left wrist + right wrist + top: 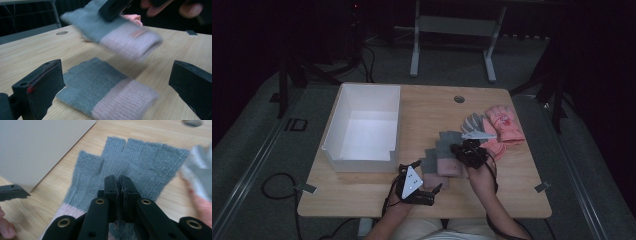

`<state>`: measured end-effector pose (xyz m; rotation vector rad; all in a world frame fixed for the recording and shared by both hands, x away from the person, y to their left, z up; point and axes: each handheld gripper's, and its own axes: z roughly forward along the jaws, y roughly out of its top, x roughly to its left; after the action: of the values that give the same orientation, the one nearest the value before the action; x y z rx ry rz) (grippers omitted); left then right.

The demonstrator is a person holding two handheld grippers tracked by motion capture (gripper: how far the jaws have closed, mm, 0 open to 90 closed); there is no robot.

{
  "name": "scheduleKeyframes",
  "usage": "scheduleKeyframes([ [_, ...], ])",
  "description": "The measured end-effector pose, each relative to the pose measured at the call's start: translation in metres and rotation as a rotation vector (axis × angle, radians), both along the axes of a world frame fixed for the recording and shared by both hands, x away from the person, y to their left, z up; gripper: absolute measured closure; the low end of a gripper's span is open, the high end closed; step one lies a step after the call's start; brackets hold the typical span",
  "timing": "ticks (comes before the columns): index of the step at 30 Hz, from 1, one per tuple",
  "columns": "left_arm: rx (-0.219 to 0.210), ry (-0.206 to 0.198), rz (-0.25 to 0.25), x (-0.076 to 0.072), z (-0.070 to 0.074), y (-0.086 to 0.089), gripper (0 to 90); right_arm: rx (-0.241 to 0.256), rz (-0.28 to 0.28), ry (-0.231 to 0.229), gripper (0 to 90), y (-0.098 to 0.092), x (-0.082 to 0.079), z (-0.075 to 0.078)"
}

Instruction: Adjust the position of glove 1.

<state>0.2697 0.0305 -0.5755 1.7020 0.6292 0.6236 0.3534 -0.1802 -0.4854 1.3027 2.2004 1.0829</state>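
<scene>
Two fingerless gloves, grey with pink cuffs, are near the table's front middle. One glove (100,92) lies flat on the wood between the wide-apart jaws of my left gripper (115,80), which is open and holds nothing. That gripper (427,177) rests at the front edge. My right gripper (117,180) is shut on the grey knit of the other glove (140,160), lifted above the table and blurred in the left gripper view (125,32). In the high view the held glove (448,150) sits just left of the right gripper (466,151).
An open white box (364,95) stands on the left half of the table, its wall (37,147) close to the held glove. A grey glove (473,121) and pink gloves (505,122) lie at the right. A cable hole (459,99) is at the back.
</scene>
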Motion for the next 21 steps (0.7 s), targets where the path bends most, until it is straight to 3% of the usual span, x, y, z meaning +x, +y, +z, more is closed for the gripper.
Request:
scheduleKeyframes([
  [7, -0.011, -0.004, -0.002, 0.000, 0.001, 0.001, 0.0, 0.007, 0.040, 0.073, 85.1, 0.031, -0.003, -0.027],
  [21, 0.021, 0.007, -0.010, 0.002, -0.001, -0.002, 0.0, -0.012, 0.027, 0.149, 84.5, 0.037, -0.001, -0.056],
])
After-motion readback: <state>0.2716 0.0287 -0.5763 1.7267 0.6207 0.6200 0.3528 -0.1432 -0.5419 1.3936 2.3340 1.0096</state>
